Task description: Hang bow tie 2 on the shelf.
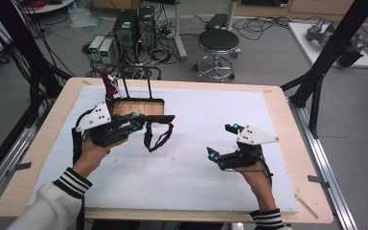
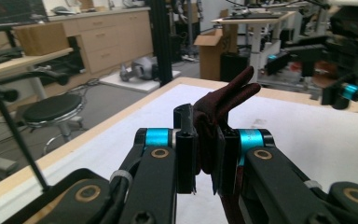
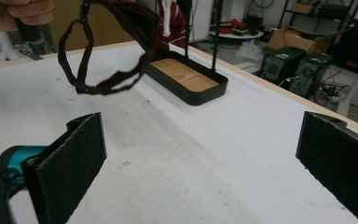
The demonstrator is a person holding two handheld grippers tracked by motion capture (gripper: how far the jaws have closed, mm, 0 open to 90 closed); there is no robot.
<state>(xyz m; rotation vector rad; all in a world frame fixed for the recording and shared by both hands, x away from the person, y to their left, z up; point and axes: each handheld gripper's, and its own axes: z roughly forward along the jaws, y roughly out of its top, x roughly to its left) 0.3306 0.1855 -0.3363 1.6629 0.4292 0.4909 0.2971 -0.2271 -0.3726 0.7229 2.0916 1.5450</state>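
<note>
Meanwhile, wood-bottomed tray point(image 1: 139, 106) bare; left fingers point(image 2: 186, 154) around dark strap point(image 1: 157, 136), right fingers point(image 3: 74, 158) wide.

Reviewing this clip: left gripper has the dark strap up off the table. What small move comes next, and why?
Probably bring the open right gripper toward the strap's hanging loop. The left gripper is clamped on one end, the loop dangles free above the white mat, and the right jaws stand wide and empty.
</note>
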